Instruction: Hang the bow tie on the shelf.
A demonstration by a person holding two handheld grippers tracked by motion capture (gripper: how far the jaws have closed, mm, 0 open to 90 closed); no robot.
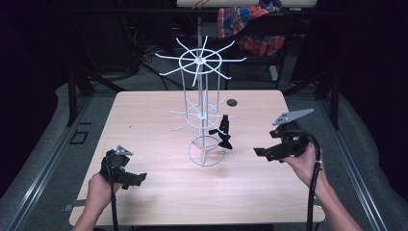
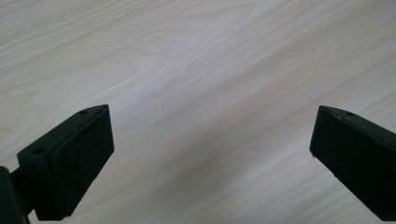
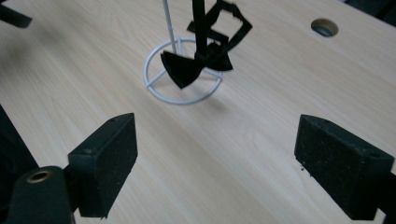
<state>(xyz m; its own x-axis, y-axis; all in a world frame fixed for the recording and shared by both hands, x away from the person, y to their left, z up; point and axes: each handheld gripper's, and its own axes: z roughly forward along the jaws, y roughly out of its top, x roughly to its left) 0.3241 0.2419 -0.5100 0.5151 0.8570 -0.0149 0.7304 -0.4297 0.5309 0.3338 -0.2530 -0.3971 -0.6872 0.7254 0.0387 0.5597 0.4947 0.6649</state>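
Note:
A white wire display rack (image 1: pixel 202 96) with two tiers of radiating hooks stands mid-table on a ring base (image 3: pixel 183 74). A black bow tie (image 1: pixel 223 134) on its strap hangs from a lower hook, on the rack's right side; the bow (image 3: pixel 196 65) dangles over the base ring. My right gripper (image 1: pixel 261 152) is held a little above the table to the right of the rack, open and empty, jaws facing the bow tie. My left gripper (image 1: pixel 139 179) sits low near the front left, open, with bare wood (image 2: pixel 210 93) between its jaws.
The light wooden table (image 1: pixel 154 125) has a round cable hole (image 1: pixel 232 102) behind the rack on the right. Beyond the far edge hang a plaid cloth (image 1: pixel 245 24) and dark stands. Grey floor with rails flanks both sides.

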